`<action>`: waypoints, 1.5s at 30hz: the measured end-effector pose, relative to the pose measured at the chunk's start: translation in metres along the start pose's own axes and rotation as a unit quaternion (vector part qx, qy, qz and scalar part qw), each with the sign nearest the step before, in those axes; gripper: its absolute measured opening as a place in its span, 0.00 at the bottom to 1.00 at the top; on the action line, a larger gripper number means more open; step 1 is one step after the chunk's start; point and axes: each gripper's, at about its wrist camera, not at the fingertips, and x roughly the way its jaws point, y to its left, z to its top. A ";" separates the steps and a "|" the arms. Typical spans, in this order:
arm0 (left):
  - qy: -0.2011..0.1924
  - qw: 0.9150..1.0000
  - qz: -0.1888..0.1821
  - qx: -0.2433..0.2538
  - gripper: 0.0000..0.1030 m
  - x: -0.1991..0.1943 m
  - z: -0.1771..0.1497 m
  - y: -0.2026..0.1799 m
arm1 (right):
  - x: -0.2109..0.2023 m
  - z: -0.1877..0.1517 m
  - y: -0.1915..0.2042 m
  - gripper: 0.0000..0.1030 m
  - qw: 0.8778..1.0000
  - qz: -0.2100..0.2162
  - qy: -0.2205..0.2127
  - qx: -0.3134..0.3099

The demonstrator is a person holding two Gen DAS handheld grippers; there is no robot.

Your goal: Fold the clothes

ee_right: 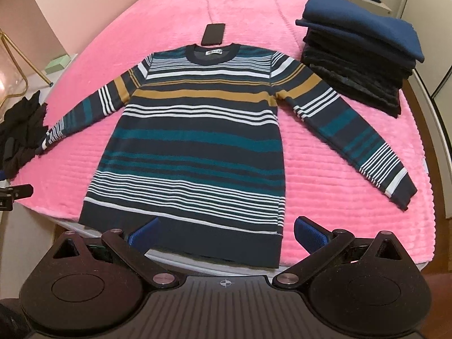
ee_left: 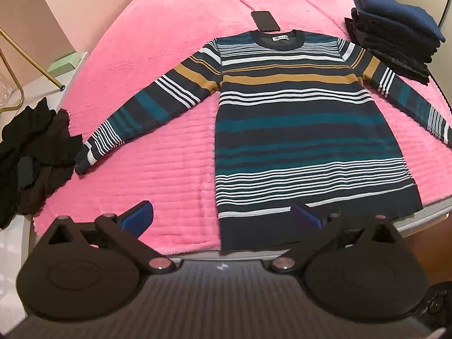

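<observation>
A striped sweater (ee_left: 305,124) (ee_right: 197,141) in navy, teal, white and mustard lies flat and face up on the pink bedspread (ee_left: 158,152) (ee_right: 325,186), both sleeves spread outward and the collar at the far side. My left gripper (ee_left: 223,216) hovers open above the hem's left corner, nothing between its blue pads. Over the hem's right part, my right gripper (ee_right: 226,230) is also open and holds nothing.
A stack of folded dark clothes (ee_left: 395,36) (ee_right: 358,56) sits at the far right of the bed. A black phone (ee_left: 265,21) (ee_right: 213,34) lies just beyond the collar. A heap of dark unfolded garments (ee_left: 34,152) (ee_right: 22,138) lies at the left edge. The bed's near edge is right below both grippers.
</observation>
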 end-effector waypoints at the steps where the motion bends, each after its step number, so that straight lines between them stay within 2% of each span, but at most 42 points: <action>1: 0.001 1.000 0.000 0.001 0.99 0.000 -0.001 0.000 | 0.001 0.000 0.001 1.00 1.000 0.001 0.002 -0.002; 20: 0.007 1.000 0.019 0.003 0.99 -0.007 -0.007 -0.008 | 0.014 -0.010 0.017 1.00 0.999 0.016 0.023 -0.026; 31: 0.006 0.998 0.059 -0.024 0.99 -0.025 -0.018 -0.014 | 0.026 -0.012 0.017 1.00 0.997 0.043 0.033 -0.060; 38: -0.002 0.993 0.090 -0.074 0.99 -0.037 -0.032 -0.004 | 0.029 -0.001 0.024 1.00 0.992 0.065 0.005 -0.107; 45: 0.003 0.986 0.127 -0.112 0.99 -0.043 -0.053 0.039 | 0.029 0.023 0.079 1.00 0.973 0.107 -0.055 -0.197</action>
